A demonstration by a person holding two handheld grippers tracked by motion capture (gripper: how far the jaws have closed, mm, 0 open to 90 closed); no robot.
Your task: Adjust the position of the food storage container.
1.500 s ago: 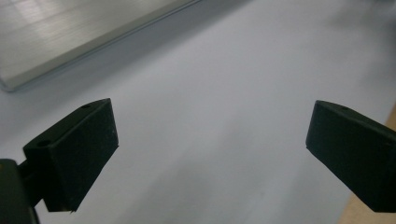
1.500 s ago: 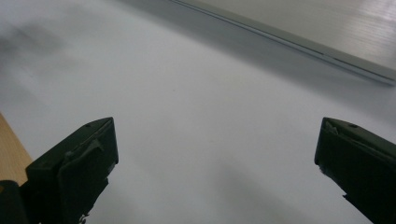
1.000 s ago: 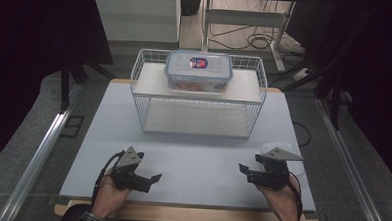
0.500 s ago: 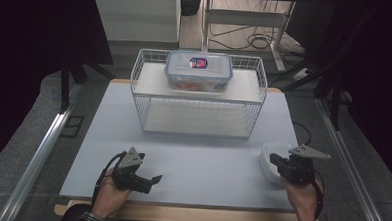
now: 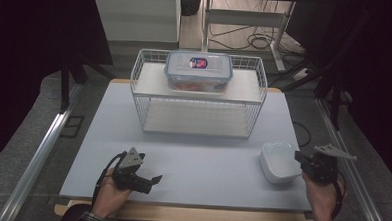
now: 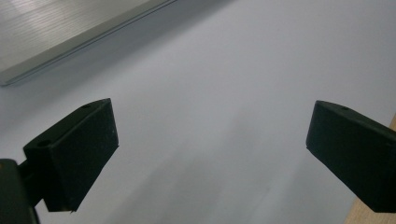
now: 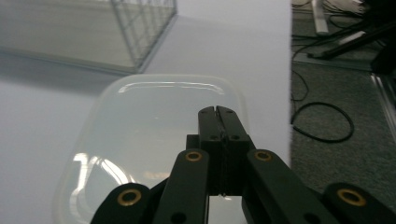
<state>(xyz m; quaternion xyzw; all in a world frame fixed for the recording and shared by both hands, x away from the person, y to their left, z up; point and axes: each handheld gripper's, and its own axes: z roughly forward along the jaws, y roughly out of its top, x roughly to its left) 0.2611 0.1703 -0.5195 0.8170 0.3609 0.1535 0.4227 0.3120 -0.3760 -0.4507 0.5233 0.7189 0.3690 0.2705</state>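
A shallow white container [image 5: 279, 161] lies on the pale table [image 5: 197, 155] at the front right. My right gripper [image 5: 299, 156] is at the container's right edge. In the right gripper view its jaws are pressed together, and the gripper [image 7: 217, 110] reaches over the translucent container [image 7: 140, 140] with nothing seen between them. My left gripper [image 5: 153, 180] is held low at the front left, pointing right. Its jaws stand wide apart over the bare table [image 6: 210, 93], and the gripper [image 6: 210, 140] is empty.
A white wire basket [image 5: 198, 98] stands at the back middle of the table, with a clear lidded food box [image 5: 198, 70] on its top shelf. Cables lie on the floor to the right [image 7: 322, 121]. The wooden front edge [image 5: 189, 215] runs below both hands.
My right gripper has moved right and slightly away from me, uncovering the white container. The left gripper has stayed where it was.
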